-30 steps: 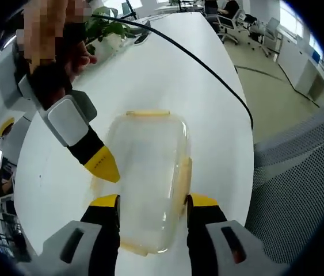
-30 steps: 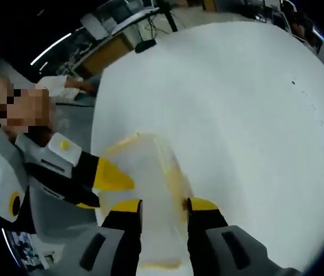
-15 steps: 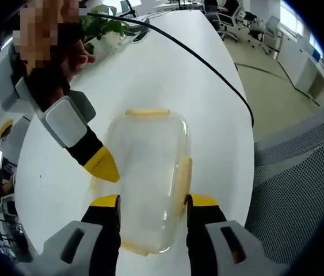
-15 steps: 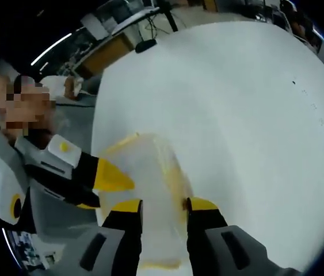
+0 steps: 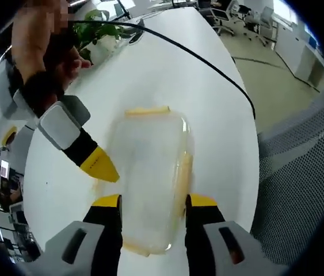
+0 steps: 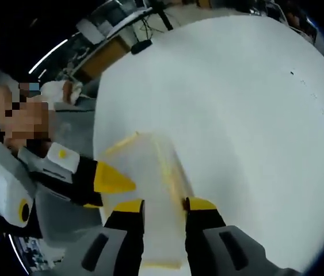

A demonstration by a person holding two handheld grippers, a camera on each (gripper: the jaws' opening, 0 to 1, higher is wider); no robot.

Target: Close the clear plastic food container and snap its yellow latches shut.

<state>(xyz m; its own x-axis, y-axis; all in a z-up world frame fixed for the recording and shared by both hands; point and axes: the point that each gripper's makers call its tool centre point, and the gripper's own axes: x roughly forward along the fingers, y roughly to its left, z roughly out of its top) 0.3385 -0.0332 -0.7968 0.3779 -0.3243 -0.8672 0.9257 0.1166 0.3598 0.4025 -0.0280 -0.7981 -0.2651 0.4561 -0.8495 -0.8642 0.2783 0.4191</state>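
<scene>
- Clear plastic food container (image 5: 150, 178) lies flat on the white worktop (image 5: 173, 80), near the edge by the mesh chair (image 5: 300, 178). Its lid looks down on the box.
- Yellow latches run along its sides — one at the far end (image 5: 147, 111), one on the long side (image 5: 182, 181) and one at the near end (image 5: 134, 248). I cannot tell if they are snapped shut.
- Left tongs (image 5: 152, 202) are open, with one yellow tip on each side of the near end of the container. I cannot tell if the tips touch it.
- Right tongs (image 5: 99, 165) come into the left gripper view from the upper left, with a yellow tip at the container's long side.
- In the right gripper view the right tongs (image 6: 157, 206) are open too, with the container (image 6: 150, 201) showing between the tips. The tip on the right sits by a yellow latch (image 6: 172, 172).
- Left tongs (image 6: 113, 181) show there as well, pointing at the container from the left.
- A hand (image 5: 38, 52) holds the right tongs.
- A black cable (image 5: 208, 60) runs across the worktop, well apart from the container, and a green plant (image 5: 101, 34) stands at the far end.
</scene>
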